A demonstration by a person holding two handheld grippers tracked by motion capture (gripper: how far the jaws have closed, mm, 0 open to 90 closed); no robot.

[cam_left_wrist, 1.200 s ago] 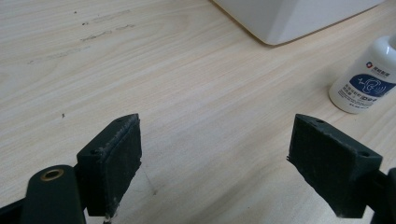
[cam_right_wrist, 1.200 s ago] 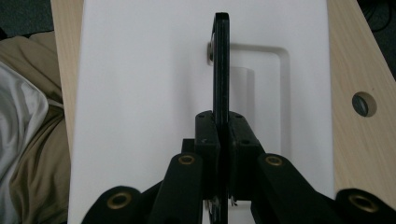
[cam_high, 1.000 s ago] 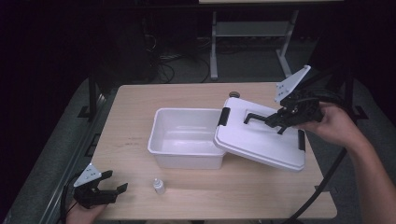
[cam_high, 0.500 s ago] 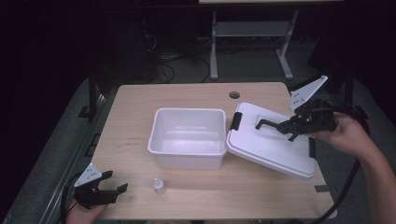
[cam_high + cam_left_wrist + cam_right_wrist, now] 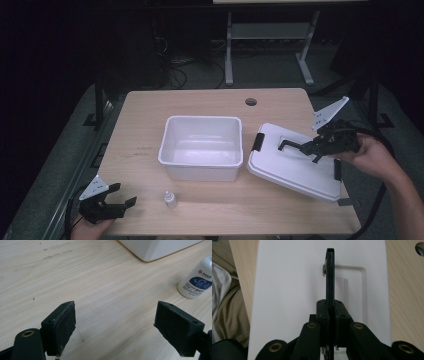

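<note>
Jaws of the right gripper (image 5: 311, 148) are clamped on the black handle (image 5: 330, 275) of the white lid (image 5: 295, 167), which lies on the table (image 5: 145, 115) just right of the open white bin (image 5: 201, 147). Left gripper (image 5: 116, 201) rests at the table's near left corner, jaws wide and holding nothing, near the small white bottle (image 5: 170, 199).

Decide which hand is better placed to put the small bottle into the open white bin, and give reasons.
Left: its tongs stand open beside the small bottle. The right tongs are shut on the lid's black handle, farther away.
</note>
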